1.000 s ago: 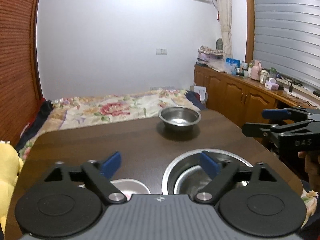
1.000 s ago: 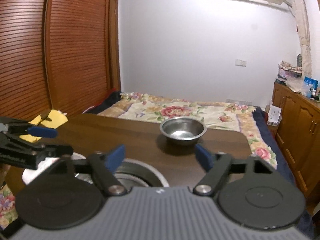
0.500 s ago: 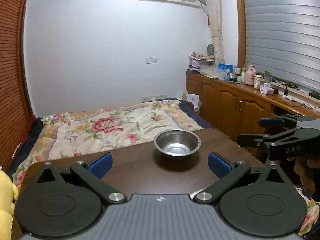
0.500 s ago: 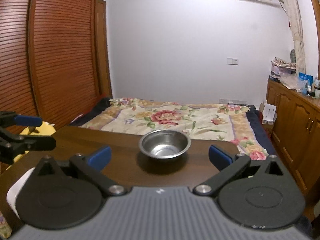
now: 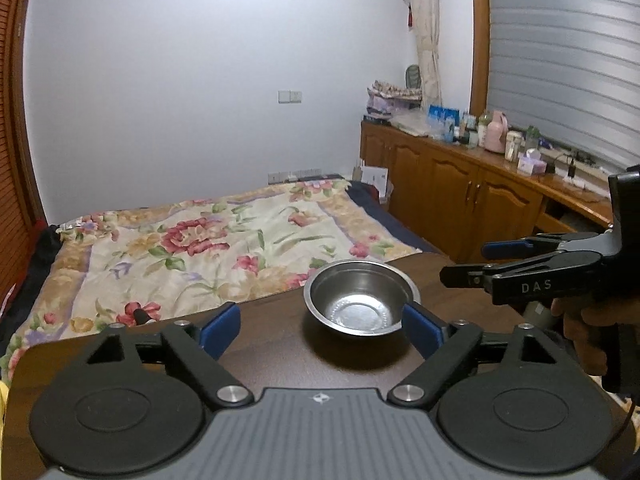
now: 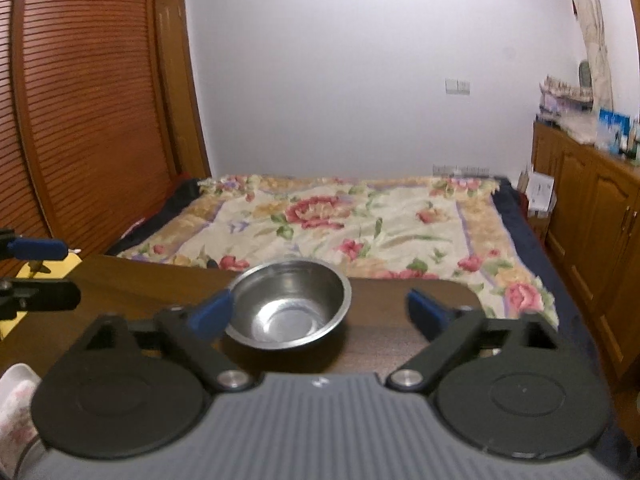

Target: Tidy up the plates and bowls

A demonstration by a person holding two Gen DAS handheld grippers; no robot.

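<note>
A small steel bowl (image 5: 362, 304) stands upright near the far edge of the dark wooden table (image 5: 272, 344); it also shows in the right wrist view (image 6: 290, 306). My left gripper (image 5: 320, 328) is open and empty, its right blue pad close to the bowl's near right side. My right gripper (image 6: 318, 314) is open and empty, its left blue pad close by the bowl's left rim. The right gripper also shows at the right of the left wrist view (image 5: 520, 260). A white floral plate edge (image 6: 16, 400) shows at the lower left.
A bed with a floral quilt (image 5: 208, 248) lies just beyond the table's far edge. Wooden cabinets with bottles (image 5: 480, 168) line the right wall. A slatted wooden wardrobe (image 6: 80, 120) stands on the left.
Both grippers moved forward toward the steel bowl, which now sits close to their pads. The larger steel basin seen a second ago has dropped out of view.
</note>
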